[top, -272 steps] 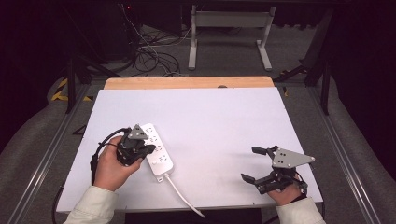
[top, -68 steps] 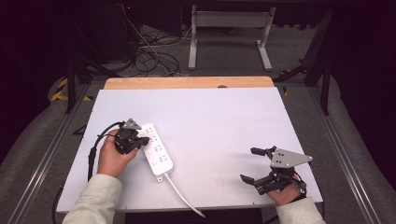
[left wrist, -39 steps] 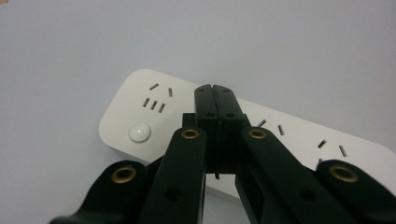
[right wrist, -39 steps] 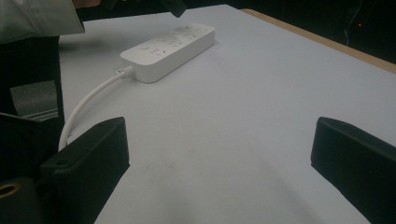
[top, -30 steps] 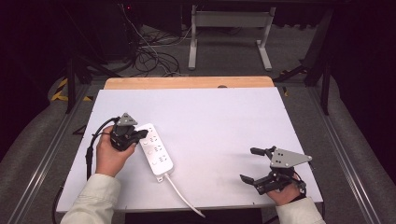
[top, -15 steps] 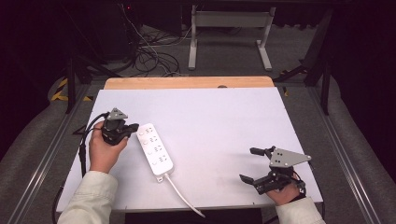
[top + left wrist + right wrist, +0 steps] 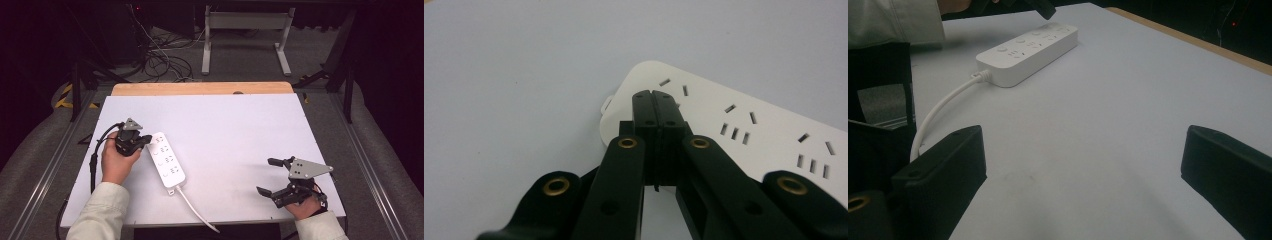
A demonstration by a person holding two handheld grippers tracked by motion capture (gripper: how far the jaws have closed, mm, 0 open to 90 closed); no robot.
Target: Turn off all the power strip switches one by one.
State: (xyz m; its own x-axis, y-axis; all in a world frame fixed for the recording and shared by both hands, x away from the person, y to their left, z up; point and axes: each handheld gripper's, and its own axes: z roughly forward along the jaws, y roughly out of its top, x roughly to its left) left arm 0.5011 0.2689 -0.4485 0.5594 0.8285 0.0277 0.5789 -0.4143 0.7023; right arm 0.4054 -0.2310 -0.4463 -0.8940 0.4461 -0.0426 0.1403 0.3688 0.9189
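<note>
Left gripper (image 7: 146, 140): jaws pressed together, tips at the power strip's (image 7: 167, 160) far end
Right gripper (image 7: 266, 176): jaws spread, bare table (image 7: 240, 130) ahead

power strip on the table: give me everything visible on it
The power strip is a white, smooth, plastic-looking bar with rounded corners, lying flat on the white table at its left side. Its top carries rows of socket slots, and a small tab shows at the far end. A white cord leaves its near end toward the table's front edge. The shut left gripper is over its far end; contact can't be told.
</note>
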